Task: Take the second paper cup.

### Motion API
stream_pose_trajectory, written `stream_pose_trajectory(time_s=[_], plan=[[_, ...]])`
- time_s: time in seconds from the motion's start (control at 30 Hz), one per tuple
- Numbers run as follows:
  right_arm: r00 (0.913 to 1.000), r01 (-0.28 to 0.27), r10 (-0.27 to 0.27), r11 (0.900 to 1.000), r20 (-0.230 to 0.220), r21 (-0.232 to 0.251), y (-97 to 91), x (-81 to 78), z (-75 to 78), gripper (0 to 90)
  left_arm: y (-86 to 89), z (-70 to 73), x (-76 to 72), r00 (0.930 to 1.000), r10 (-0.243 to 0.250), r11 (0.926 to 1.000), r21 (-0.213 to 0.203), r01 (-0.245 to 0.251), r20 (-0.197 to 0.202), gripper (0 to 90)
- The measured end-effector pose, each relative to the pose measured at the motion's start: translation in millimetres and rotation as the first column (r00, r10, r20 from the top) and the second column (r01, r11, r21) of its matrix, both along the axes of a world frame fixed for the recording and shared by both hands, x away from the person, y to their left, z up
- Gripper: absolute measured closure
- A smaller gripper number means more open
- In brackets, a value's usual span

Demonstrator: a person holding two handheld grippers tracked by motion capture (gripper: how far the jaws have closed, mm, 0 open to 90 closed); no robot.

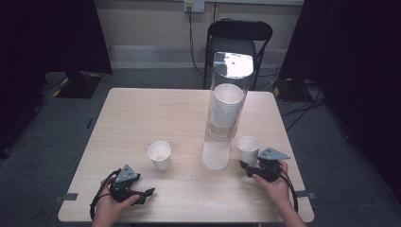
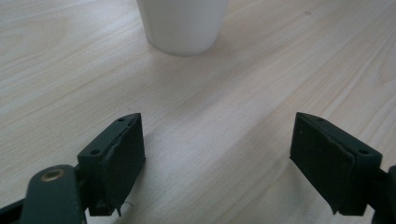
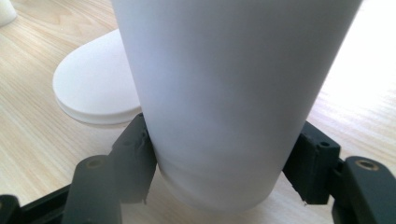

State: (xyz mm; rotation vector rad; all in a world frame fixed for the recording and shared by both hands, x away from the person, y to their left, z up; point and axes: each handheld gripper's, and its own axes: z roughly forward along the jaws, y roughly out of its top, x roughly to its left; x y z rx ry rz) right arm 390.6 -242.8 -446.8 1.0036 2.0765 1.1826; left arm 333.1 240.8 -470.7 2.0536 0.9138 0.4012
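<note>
The right hand-held gripper [image 1: 246, 166] has its jaws pressed against both sides of a plain white paper cup [image 1: 248, 149] standing on the counter [image 1: 142, 113], beside the clear tube dispenser [image 1: 226, 109] stacked with cups. The left hand-held gripper [image 1: 147, 193] rests wide apart and empty, facing another unmarked cup [image 1: 160, 154]. No writing or brand is legible on anything.

On the bench [image 1: 142, 113] a clear tube [image 1: 226, 109] holding stacked cups [image 1: 227, 106] stands right of centre. One paper cup [image 1: 160, 154] sits at its 8 o'clock, another [image 1: 248, 149] at 4 o'clock, touching the right gripper [image 1: 246, 166]. The left gripper [image 1: 147, 193] rests at the near edge.
</note>
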Motion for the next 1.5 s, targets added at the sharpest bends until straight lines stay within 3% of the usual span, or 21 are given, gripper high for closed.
stream_pose_trajectory(time_s=[0.17,0.27,0.5,0.53,0.63,0.73,0.97,1.03,1.17,1.27,1.3,1.5], plan=[[1.0,-0.005,0.005,0.9996,-0.002,-0.027,2.7,-1.2,-0.7,33.9,-2.5,-1.0,0.4,1.0,0.003,0.9999,-0.01,-0.003,-0.001,17.6],[0.9975,0.003,-0.005,0.9996,-0.07,-0.029,-2.7,4.4,-6.4,33.8,-3.7,-0.8,0.3,1.0,-0.002,1.0,-0.007,0.002,-0.003,17.6],[0.9983,-0.013,0.01,0.9988,-0.057,-0.048,-1.7,2.6,-8.4,33.7,-4.9,0.6,-0.2,0.9999,-0.008,0.9998,-0.019,0.008,-0.006,17.9],[0.9968,-0.023,0.018,0.9982,-0.078,-0.055,-1.5,3.5,-10.0,33.6,-5.2,1.0,-0.8,0.9999,-0.01,0.9997,-0.023,0.01,-0.006,17.9],[0.9969,-0.022,0.017,0.9973,-0.077,-0.069,-1.5,2.9,-10.2,33.4,-4.9,1.5,-1.4,1.0,-0.006,0.9998,-0.019,0.006,-0.005,17.9],[0.9936,-0.027,0.016,0.9951,-0.112,-0.096,-4.3,1.8,-11.5,33.2,-3.1,1.8,-1.4,1.0,-0.004,0.9998,-0.017,0.004,-0.004,17.9],[0.9929,-0.009,0.0,0.9973,-0.119,-0.073,-13.6,-0.7,-11.5,31.5,-2.4,0.2,-1.3,1.0,0.003,0.9999,-0.016,-0.003,-0.007,18.0],[0.9946,0.012,-0.018,0.9983,-0.102,-0.057,-16.6,-3.0,-11.0,23.8,-2.3,-0.3,-0.8,1.0,0.005,0.9999,-0.01,-0.005,-0.007,17.9],[0.993,0.018,-0.027,0.9969,-0.115,-0.077,-18.5,-4.6,-11.8,23.4,-1.9,0.2,0.0,0.9999,0.014,0.9998,0.013,-0.014,-0.007,18.0],[0.993,0.019,-0.026,0.9975,-0.115,-0.068,-20.3,-5.2,-11.8,22.5,-2.3,-0.9,0.9,1.0,0.004,0.9998,0.022,-0.004,0.009,17.9],[0.9921,0.024,-0.032,0.9977,-0.121,-0.063,-21.5,-5.1,-11.7,20.2,-1.7,-1.9,1.1,0.9994,-0.01,0.9991,0.042,0.009,0.032,17.9],[0.992,0.03,-0.036,0.998,-0.121,-0.055,-24.4,-5.7,-11.6,17.3,-1.3,-4.0,0.6,0.9985,-0.02,0.9983,0.056,0.017,0.052,17.3]])
